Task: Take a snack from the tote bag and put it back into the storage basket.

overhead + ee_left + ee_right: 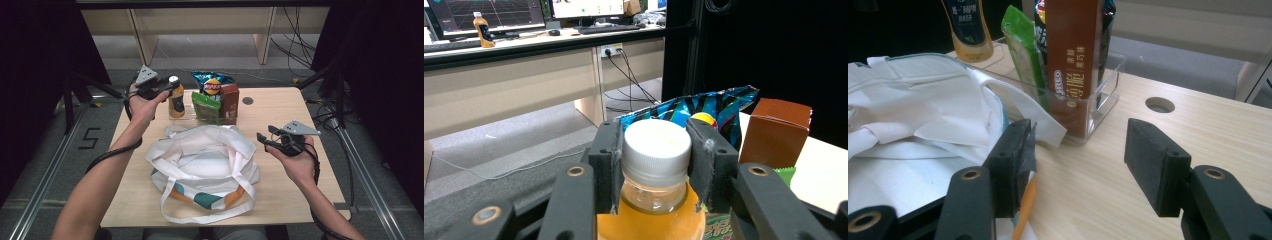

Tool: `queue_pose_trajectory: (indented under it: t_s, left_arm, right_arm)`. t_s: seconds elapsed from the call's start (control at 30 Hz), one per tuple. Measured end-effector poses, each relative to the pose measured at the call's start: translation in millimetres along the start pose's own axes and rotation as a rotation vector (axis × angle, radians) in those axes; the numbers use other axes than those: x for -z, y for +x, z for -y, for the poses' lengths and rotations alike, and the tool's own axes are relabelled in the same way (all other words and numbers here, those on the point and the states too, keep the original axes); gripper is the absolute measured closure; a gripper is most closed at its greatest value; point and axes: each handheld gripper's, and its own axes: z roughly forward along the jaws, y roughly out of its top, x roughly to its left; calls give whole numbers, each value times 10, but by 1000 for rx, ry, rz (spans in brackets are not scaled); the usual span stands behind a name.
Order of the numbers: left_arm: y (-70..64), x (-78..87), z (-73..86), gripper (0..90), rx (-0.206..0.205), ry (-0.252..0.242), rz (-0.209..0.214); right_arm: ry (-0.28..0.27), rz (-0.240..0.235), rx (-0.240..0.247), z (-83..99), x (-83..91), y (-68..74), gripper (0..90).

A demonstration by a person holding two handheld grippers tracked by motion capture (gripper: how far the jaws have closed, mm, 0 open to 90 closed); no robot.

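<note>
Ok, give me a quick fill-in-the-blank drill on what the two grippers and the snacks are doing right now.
1. The left gripper is shut on the ____ of the orange drink bottle.
2. The right gripper has its jaws ____, with nothing between them.
3. The brown box stands in a clear ____ beside the green packet.
4. The white tote bag lies on the table between the two ____.

Missing words: cap; open; tray; grippers

High view overhead, facing forward; 2 close claw views sharing the brown box (775, 131).
</note>
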Motion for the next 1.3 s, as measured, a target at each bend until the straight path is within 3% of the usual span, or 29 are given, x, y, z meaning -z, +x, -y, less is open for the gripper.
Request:
queue_pose_trajectory:
  t_s: [0.5, 0.6, 0.77, 1.03, 1.3]
  left_arm:
    - [-15, -47, 45, 591, -2, 13, 7]
    - [-20, -56, 54, 591, -1, 16, 4]
    - [-30, -70, 79, 591, 6, 21, 8]
    - [-32, -93, 119, 591, -2, 31, 5]
    - [-46, -108, 161, 591, 3, 42, 6]
  right_arm:
    - [15, -16, 11, 2, -3, -9, 451]
    - [19, -22, -7, -2, 1, -1, 451]
    - [12, -2, 31, 0, 2, -18, 450]
    - [33, -14, -6, -3, 13, 3, 450]
    - [27, -9, 10, 1, 10, -6, 450]
